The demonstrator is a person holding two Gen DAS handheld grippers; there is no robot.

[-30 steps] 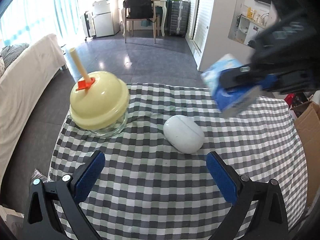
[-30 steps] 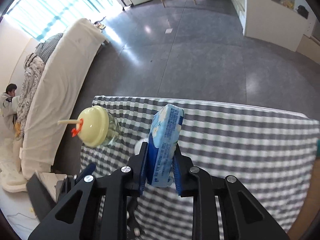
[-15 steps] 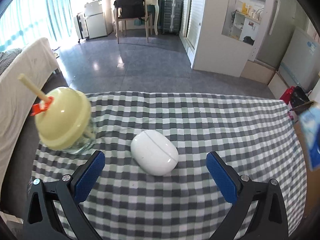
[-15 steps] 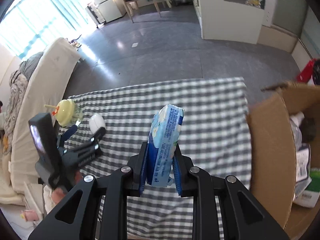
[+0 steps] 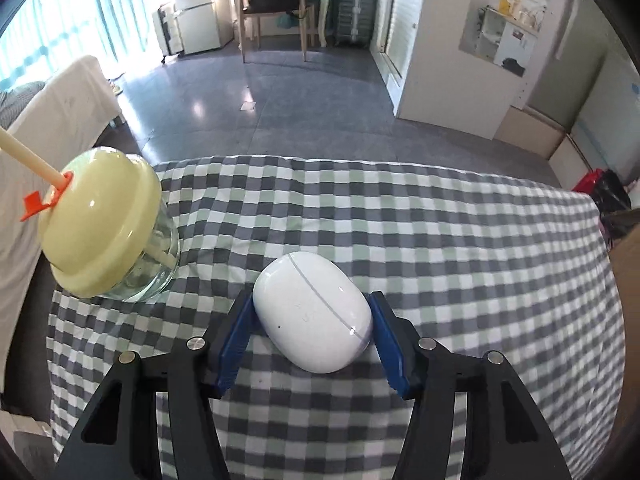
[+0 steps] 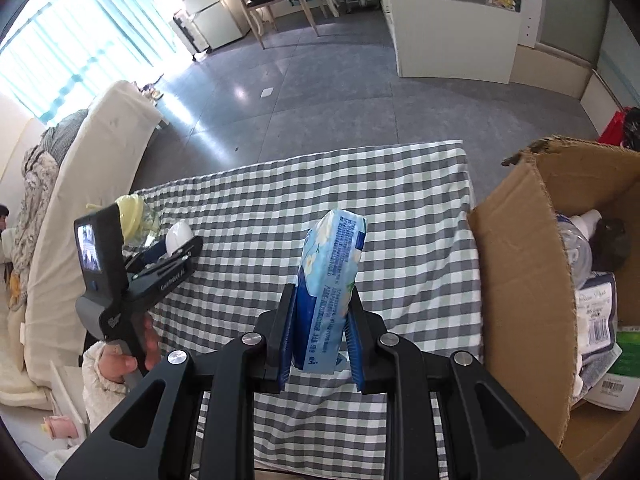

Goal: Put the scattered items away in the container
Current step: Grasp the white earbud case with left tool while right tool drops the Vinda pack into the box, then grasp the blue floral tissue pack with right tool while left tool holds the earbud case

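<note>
My left claw (image 5: 312, 334) is closing around the white egg-shaped case (image 5: 314, 312), which lies on the checked tabletop (image 5: 440, 240) between the two blue pads. The right-hand pad seems to meet the case's side; on the other side I cannot tell whether the pad touches yet, since the curve of the case hides the contact line. Just to the left of the case stands a glass jar (image 5: 148, 268) with a pale yellow domed lid (image 5: 100, 220), a cream straw (image 5: 28, 158) poking out through an orange stopper.

My right claw (image 6: 320, 344) is clamped on a blue tissue pack (image 6: 332, 280), gripped near its lower end so it stands upright between the pads, above the checked cloth. To its right, beside the tabletop's edge, sits the open cardboard box (image 6: 520, 288); a few packets and a plastic bottle lie inside it, though I cannot make them out well. From this right wrist view I also see the left claw (image 6: 168, 248) far over to the left, a hand (image 6: 132, 352) on its handle, with the white case (image 6: 179, 234) and the jar (image 6: 138, 218) at its tip.
</note>
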